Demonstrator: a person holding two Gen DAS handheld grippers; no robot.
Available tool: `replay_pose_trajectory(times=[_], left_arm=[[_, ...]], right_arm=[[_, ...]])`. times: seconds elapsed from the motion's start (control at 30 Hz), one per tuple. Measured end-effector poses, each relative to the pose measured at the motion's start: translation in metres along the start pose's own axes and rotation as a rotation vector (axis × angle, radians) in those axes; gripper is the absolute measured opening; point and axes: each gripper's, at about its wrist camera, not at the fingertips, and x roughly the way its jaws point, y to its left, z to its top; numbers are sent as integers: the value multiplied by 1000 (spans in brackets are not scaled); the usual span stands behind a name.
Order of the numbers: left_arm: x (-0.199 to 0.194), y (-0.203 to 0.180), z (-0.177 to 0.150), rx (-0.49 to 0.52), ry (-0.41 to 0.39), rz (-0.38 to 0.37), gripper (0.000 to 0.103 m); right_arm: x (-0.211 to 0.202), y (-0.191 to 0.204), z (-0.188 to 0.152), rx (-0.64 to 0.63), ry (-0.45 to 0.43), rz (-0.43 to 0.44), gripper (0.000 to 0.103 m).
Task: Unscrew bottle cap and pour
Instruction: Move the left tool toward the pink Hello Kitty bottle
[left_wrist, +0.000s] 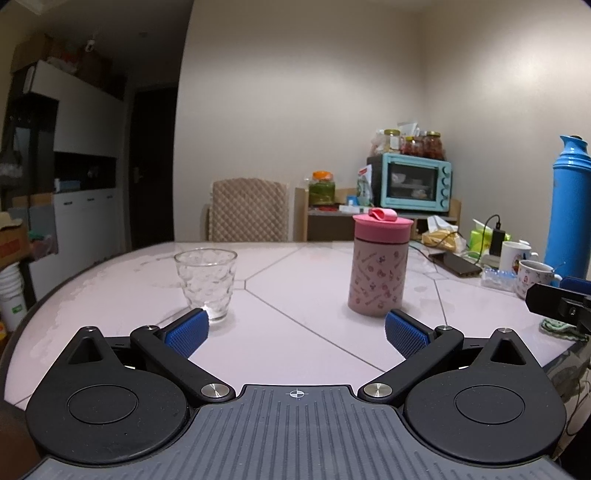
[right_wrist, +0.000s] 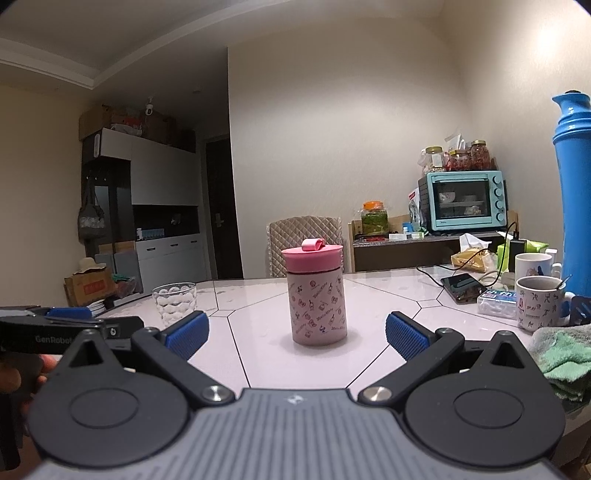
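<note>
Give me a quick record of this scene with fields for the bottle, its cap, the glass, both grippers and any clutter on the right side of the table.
bottle: pink bottle with printed pattern, upright on the table
cap: pink cap on the bottle, not yet unscrewed
glass: clear glass, upright, looks empty, left of the bottle, apart from it
left gripper: open, holding nothing
right gripper: open, empty, bottle centred ahead
clutter on right: mugs, phone, blue flask, green cloth
</note>
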Motion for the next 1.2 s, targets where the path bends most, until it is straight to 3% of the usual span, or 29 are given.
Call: replay_pose_trajectory(times=[1.2], left_arm=[[77,-4,17,31,44,-93,103]], right_arm=[[61,-25,16,13,31,-40,103]])
